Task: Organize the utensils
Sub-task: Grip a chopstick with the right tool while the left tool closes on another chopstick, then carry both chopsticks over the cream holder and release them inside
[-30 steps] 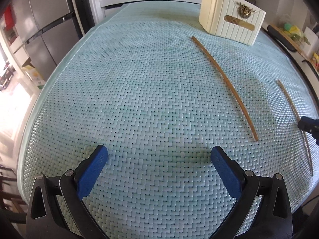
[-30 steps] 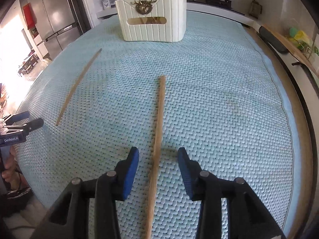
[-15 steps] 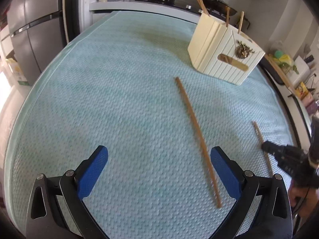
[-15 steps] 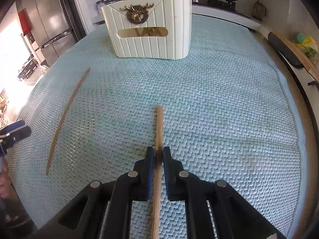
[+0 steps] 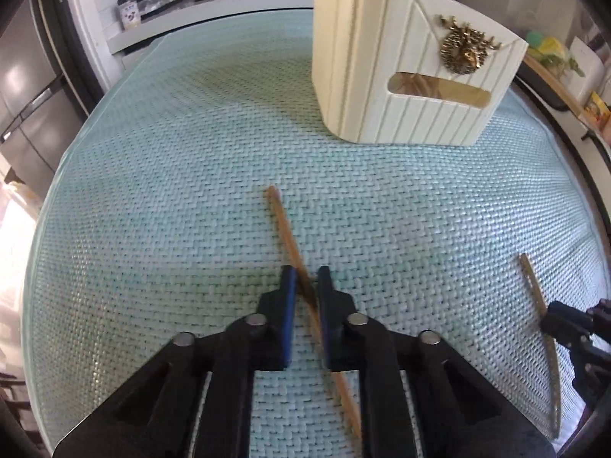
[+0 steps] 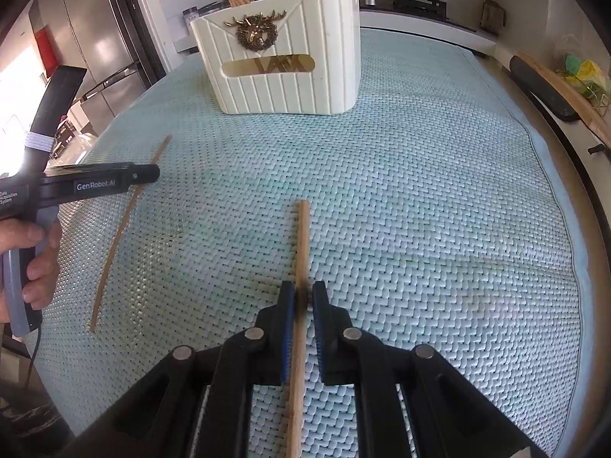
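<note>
**Two grippers now clamped, one chopstick each**

Both pickups look made. Half a second ago the left gripper [image 5: 304,286] had its jaws spread wide over the mat [image 5: 152,191]. Now the blue pads are pinched onto the thin chopstick [image 5: 284,225], which crosses the gap at a slant, with its tip ahead of the jaws and its tail running back under the right-hand finger. The right gripper [image 6: 303,297] was already clamped on the thicker chopstick [image 6: 303,236] and holds it unchanged, the stick lined up straight along the fingers.

My reading is that grasping is finished for this pair. What remains is to lift them and carry them to the cream holder [image 6: 290,87], which stands well ahead of both grippers.

View differences:
- The right wrist view shows the left tool from outside, with the person's left hand [image 6: 34,263] on the handle. The thin chopstick seems to lie along the mat, so I judge it not yet lifted.
- The right wrist view also shows several sticks already poking out of the holder's top.
- The left wrist view shows the slanted grip, which the other camera cannot resolve.
- Neither view tells me whether the thicker chopstick has left the mat.
</note>
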Demonstrator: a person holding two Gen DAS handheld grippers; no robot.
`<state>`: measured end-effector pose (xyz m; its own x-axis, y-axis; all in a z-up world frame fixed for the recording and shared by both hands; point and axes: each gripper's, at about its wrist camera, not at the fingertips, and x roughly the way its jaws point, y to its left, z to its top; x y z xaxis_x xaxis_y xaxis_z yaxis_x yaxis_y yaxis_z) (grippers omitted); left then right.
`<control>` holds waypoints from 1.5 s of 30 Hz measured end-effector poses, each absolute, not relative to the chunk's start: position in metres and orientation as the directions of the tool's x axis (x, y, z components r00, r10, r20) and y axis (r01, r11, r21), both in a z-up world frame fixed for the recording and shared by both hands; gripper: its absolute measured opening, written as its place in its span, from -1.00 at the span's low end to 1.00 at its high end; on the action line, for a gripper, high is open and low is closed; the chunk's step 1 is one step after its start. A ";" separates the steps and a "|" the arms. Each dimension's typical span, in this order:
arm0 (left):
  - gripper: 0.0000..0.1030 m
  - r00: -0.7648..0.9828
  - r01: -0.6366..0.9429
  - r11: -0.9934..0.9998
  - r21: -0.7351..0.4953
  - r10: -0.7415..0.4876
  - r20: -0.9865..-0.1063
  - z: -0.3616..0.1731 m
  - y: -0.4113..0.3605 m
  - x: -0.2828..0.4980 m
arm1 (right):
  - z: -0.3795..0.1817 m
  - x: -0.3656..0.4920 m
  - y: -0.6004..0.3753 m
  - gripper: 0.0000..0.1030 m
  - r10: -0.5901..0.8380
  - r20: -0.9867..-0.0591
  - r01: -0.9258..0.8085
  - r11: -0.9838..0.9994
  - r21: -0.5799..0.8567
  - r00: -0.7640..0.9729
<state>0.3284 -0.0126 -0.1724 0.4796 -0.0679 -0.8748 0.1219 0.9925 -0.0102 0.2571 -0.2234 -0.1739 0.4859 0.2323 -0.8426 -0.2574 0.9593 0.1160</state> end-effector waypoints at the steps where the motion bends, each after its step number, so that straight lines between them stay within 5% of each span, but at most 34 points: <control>1: -0.90 0.478 0.128 0.992 -0.020 -0.079 -0.875 -0.172 -0.013 0.328 | -0.174 0.261 -0.224 -0.79 0.233 -0.846 -0.266 0.957 0.113 0.479; 5: -0.93 0.456 0.127 0.986 -0.108 -0.155 -0.876 -0.171 -0.006 0.328 | -0.171 0.279 -0.220 -0.35 0.238 -0.857 -0.291 0.951 0.109 0.456; 10: -0.93 0.433 0.148 0.978 -0.149 -0.200 -0.879 -0.168 -0.001 0.313 | -0.172 0.291 -0.213 -0.34 0.213 -0.871 -0.306 0.949 0.076 0.443; 16: -0.71 0.428 0.191 0.974 -0.121 -0.194 -0.883 -0.166 -0.002 0.309 | -0.172 0.294 -0.201 -0.84 0.186 -0.873 -0.331 0.943 0.030 0.451; 18: -0.61 0.425 0.203 0.974 -0.099 -0.179 -0.887 -0.169 -0.005 0.313 | -0.171 0.298 -0.203 -0.86 0.197 -0.873 -0.328 0.944 0.046 0.447; 21: -0.65 0.431 0.231 0.971 -0.057 -0.155 -0.889 -0.169 -0.012 0.319 | -0.170 0.305 -0.204 -0.86 0.209 -0.869 -0.325 0.944 0.059 0.449; 23: -0.91 0.426 0.239 0.969 -0.056 -0.156 -0.891 -0.170 -0.014 0.323 | -0.170 0.310 -0.208 -0.86 0.233 -0.863 -0.316 0.944 0.091 0.448; 27: -0.93 0.439 0.227 0.970 -0.087 -0.182 -0.880 -0.162 -0.012 0.335 | -0.157 0.314 -0.222 -0.86 0.304 -0.819 -0.270 0.944 0.190 0.486; 35: -0.93 0.645 0.221 0.950 -0.220 -0.312 -0.698 -0.063 0.020 0.293 | -0.069 0.271 -0.246 -0.86 0.389 -0.628 -0.280 0.921 0.269 0.674; 45: -0.93 0.782 0.264 0.923 -0.281 -0.376 -0.498 0.002 0.038 0.235 | 0.002 0.199 -0.245 -0.87 0.362 -0.418 -0.320 0.932 0.170 0.833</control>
